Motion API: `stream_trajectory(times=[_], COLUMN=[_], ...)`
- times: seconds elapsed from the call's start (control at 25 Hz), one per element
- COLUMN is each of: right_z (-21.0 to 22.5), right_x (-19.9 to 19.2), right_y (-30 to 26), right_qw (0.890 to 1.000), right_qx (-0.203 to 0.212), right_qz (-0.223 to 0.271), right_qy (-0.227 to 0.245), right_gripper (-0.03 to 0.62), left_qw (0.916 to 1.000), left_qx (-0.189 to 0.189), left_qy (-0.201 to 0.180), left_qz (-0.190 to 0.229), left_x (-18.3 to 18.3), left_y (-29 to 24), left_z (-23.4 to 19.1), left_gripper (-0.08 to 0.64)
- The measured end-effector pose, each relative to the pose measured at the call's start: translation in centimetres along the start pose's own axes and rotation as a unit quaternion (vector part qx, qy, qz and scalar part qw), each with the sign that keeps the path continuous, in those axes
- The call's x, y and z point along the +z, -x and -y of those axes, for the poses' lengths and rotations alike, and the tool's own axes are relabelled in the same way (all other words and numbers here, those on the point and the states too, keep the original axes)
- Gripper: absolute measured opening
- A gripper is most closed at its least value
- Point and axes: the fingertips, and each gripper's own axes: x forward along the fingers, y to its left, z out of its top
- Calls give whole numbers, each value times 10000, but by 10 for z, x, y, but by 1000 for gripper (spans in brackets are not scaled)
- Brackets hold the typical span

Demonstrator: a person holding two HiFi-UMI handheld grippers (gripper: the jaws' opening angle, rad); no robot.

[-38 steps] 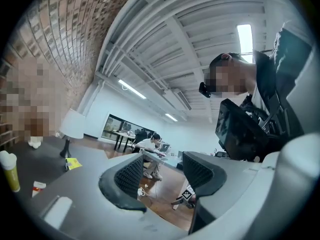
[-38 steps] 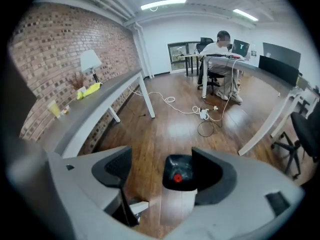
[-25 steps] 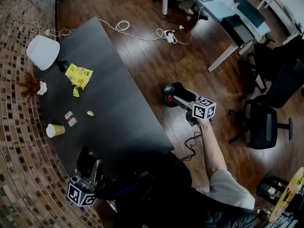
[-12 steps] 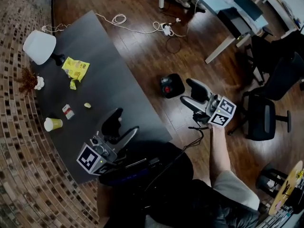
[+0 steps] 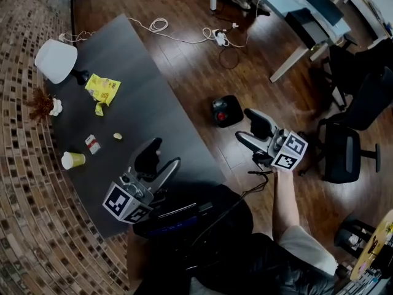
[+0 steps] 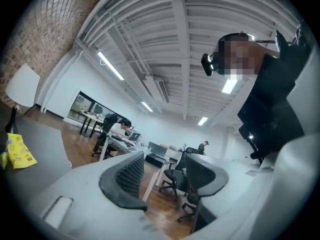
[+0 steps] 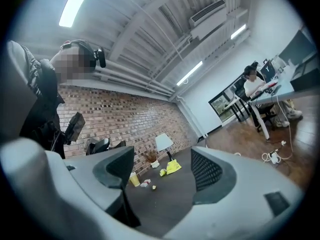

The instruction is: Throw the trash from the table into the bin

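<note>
Trash sits in a loose line along the brick-wall edge of the dark table (image 5: 153,103): yellow paper cup (image 5: 72,160) nearest, then small red-and-white carton (image 5: 93,144), pale crumb (image 5: 117,136), and crinkled yellow snack bag (image 5: 102,89) by the white lamp (image 5: 56,61) at the far corner. Left gripper (image 5: 164,153) hovers over the near edge, jaws wide apart, empty, aimed wide of the trash. Right gripper (image 5: 244,125), also agape and empty, is off the table beside the black floor bin (image 5: 226,110). Left is nearer, so the cup looks like its pick.
</note>
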Motion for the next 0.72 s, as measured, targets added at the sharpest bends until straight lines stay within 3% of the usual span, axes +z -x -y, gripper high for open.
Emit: stream_trajectory(times=[0.24,0.48,0.6,0.72], right_z=[-4,-7,-15,-34], right_x=[2,-6,-25,-70], right_y=[-13,-20,-37,-90], right_qw=[9997,9991,9970,9868], right_qx=[108,239,273,555], right_qz=[-138,-328,-679,-1408], right_qy=[147,148,260,581], right_gripper=[356,356,356,355], left_qw=[9997,9993,9986,9938], left_qx=[31,256,482,1049], left_qy=[-229,-159,-107,58], left_qz=[32,209,213,368], left_x=[6,5,0,-7], left_y=[7,23,44,90], left_z=[3,-2,-7,-27], left_gripper=[270,270,270,270])
